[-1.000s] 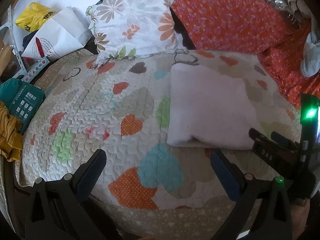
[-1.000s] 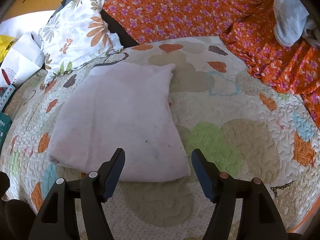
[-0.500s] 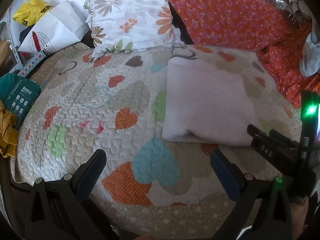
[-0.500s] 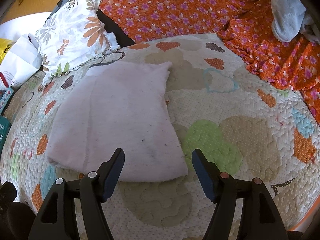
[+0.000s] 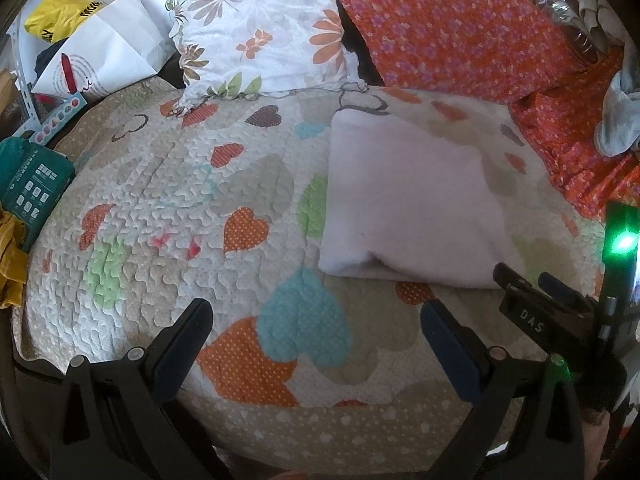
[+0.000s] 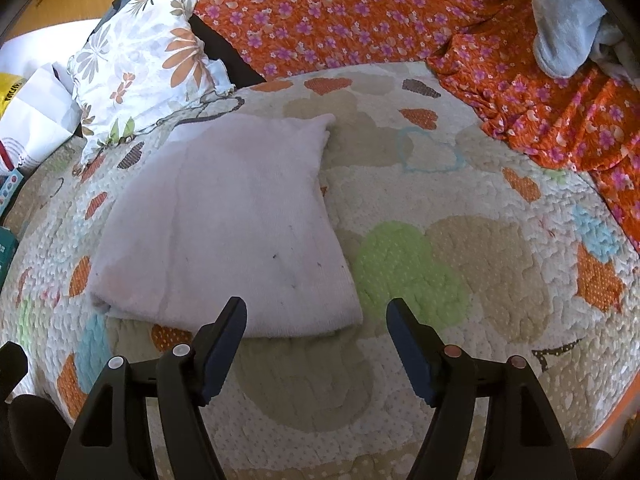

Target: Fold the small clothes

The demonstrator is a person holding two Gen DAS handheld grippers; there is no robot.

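Note:
A pale pink folded garment [image 5: 404, 196] lies flat on the heart-patterned quilt [image 5: 192, 216]; it also shows in the right wrist view [image 6: 232, 224]. My left gripper [image 5: 316, 320] is open and empty, above the quilt, short of the garment's near left corner. My right gripper [image 6: 316, 320] is open and empty, just short of the garment's near right edge. The right gripper also shows at the right edge of the left wrist view [image 5: 536, 292].
A floral pillow [image 5: 260, 28] and an orange flowered blanket [image 6: 360, 12] lie at the back. A grey cloth [image 6: 564, 32] sits far right. White and yellow bags [image 5: 100, 40], a teal box [image 5: 32, 184] and a mustard cloth [image 5: 10, 264] crowd the left.
Both grippers have shifted slightly; the garment sits a little lower and nearer in the views. Both stay open. The garment itself has not moved.

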